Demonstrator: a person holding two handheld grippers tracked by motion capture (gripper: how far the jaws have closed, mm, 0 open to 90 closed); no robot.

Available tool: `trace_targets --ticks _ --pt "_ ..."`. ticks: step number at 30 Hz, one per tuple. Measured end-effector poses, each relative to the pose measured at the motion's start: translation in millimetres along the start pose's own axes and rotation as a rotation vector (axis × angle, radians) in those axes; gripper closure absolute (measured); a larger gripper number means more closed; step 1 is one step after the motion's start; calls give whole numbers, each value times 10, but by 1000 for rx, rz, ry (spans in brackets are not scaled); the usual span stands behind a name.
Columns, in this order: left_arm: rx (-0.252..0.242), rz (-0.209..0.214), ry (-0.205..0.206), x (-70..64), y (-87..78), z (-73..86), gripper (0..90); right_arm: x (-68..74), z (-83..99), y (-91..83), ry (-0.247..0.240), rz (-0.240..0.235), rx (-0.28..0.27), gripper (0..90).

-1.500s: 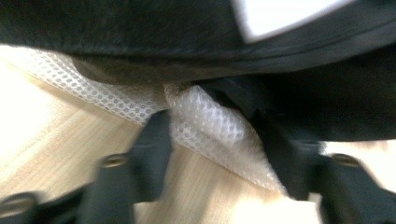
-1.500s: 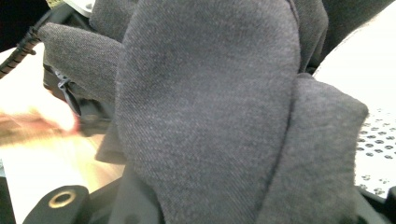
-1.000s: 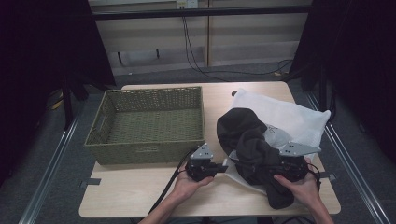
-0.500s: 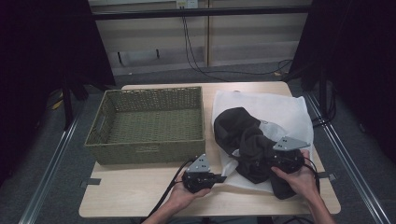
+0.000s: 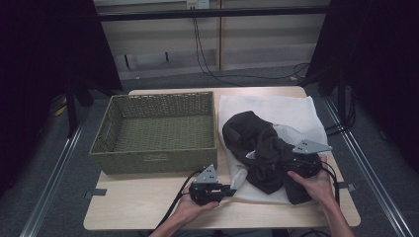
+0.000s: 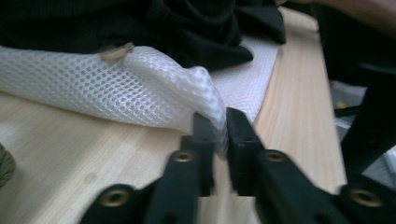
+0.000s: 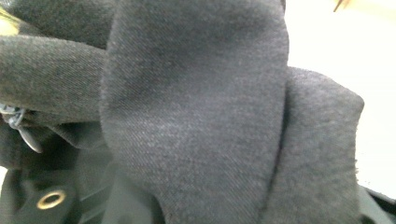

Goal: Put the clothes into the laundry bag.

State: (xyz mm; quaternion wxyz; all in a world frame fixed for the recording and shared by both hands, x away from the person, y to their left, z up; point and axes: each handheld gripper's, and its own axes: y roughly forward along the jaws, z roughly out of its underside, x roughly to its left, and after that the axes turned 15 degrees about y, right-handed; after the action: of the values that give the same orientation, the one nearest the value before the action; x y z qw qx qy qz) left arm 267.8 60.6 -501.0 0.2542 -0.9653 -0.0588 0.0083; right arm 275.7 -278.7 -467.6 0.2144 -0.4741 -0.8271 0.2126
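- Left gripper [image 6: 221, 135] had its jaws pinched on a fold of the white mesh bag [image 6: 140, 88], right at the near corner of the fabric; I judged I held it there to keep the bag's edge lifted off the table [image 6: 56, 149]
- From the high view, that same left gripper [image 5: 228, 190] sat low at the front of the table [image 5: 138, 207], just beside the bag's front-left corner [image 5: 236, 180], my hand wrapped around it from below
- Right gripper [image 5: 300, 165] was buried in the dark garment [image 5: 252, 140]; in its own view grey-black cloth [image 7: 196, 116] covered the jaws, so I could not tell whether they were closed on the fabric or merely pushed into it
- I saw a zip pull [image 7: 21, 128] and a brass eyelet [image 7: 50, 199] at the left edge of the right gripper view, so I took the garment for a hooded zip top, though I could not be sure
- The garment lay bunched on top of the mesh bag [image 5: 291, 111], at the right half of the table, its bulk toward the near edge where my right hand [image 5: 316, 185] was
- My reading was that I was working the garment into the bag: one side holding the mesh, the other gathering cloth
- The woven basket [image 5: 158, 163] stood on the left, with nothing in it, apart from both grippers
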Motion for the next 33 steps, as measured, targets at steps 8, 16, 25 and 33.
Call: trace_targets --ticks 8,16,25,33 --pt "-41 -58 -8 87 -92 -122 429 86 1 -99 14 -44 -1 387" --pt "41 -55 -10 169 226 -111 469 127 -36 -175 23 -73 -4 200" --pt "40 -41 -35 167 100 -36 861 198 -107 -373 31 -141 41 66" --pt "33 -16 -40 115 18 12 793 186 -205 -562 52 -178 -22 65"
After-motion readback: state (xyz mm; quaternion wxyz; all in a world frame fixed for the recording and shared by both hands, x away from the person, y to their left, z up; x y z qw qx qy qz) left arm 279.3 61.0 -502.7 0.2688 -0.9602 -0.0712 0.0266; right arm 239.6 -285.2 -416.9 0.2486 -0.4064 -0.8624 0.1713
